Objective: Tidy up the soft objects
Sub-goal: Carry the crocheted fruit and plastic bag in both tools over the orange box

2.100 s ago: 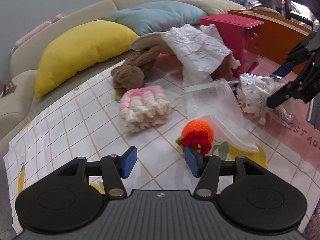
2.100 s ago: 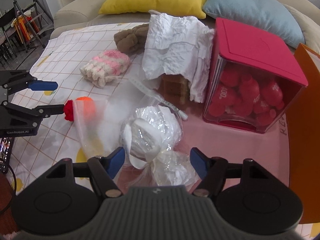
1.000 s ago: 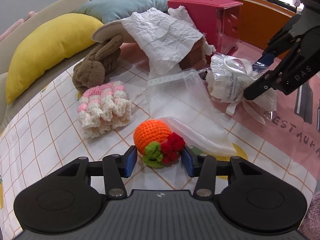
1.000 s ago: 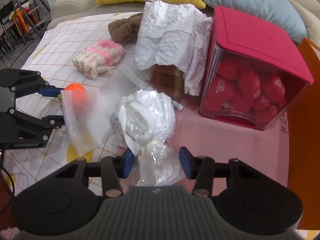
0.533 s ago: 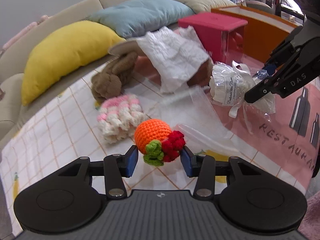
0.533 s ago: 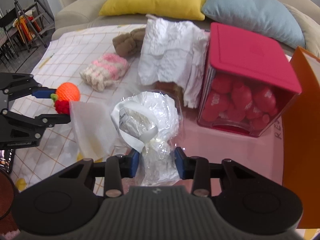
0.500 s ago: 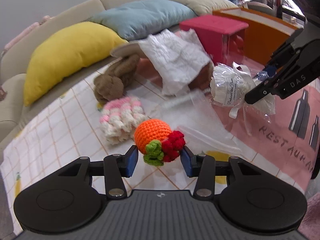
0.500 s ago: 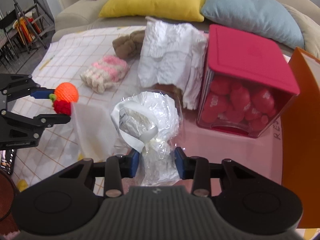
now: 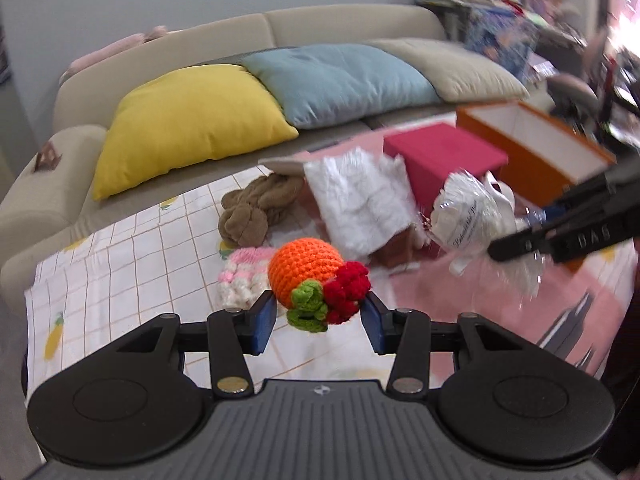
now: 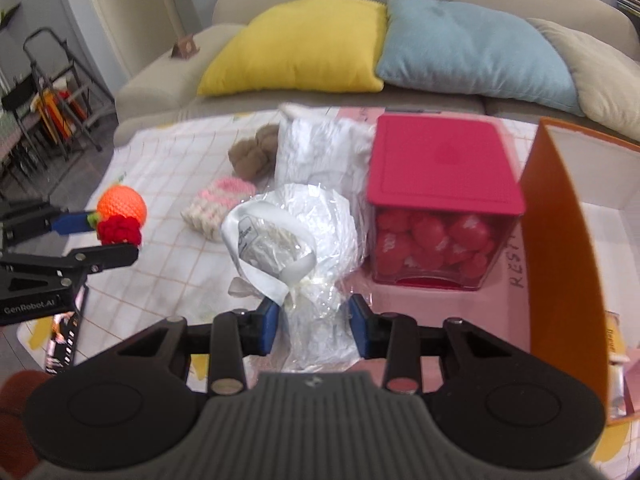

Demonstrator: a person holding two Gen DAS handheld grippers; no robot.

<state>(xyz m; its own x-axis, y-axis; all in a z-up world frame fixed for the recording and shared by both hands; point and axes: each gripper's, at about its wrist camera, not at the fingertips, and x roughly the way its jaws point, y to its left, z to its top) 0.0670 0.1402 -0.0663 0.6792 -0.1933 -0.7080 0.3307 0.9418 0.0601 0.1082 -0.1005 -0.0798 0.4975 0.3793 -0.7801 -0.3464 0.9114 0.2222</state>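
My left gripper (image 9: 320,320) is shut on an orange crocheted ball with a green and red flower (image 9: 316,280), held up above the table; the ball (image 10: 122,212) also shows at the left of the right wrist view. My right gripper (image 10: 314,328) is shut on the twisted neck of a clear cellophane bundle with a white ribbon (image 10: 296,232), lifted off the table; in the left wrist view the bundle (image 9: 472,216) hangs at the right. On the checked cloth lie a pink-and-white knitted piece (image 9: 240,276) and a brown plush (image 9: 256,208).
A crumpled white cloth (image 10: 320,148) drapes over a brown thing beside a red-lidded clear box of red items (image 10: 440,200). An open orange box (image 10: 568,248) stands at the right. Behind the table a sofa holds yellow (image 9: 188,120) and blue (image 9: 340,80) cushions.
Both grippers have risen from the table, the left with the orange ball, the right with the cellophane bundle. The right jaws closed tighter on the bundle's neck.
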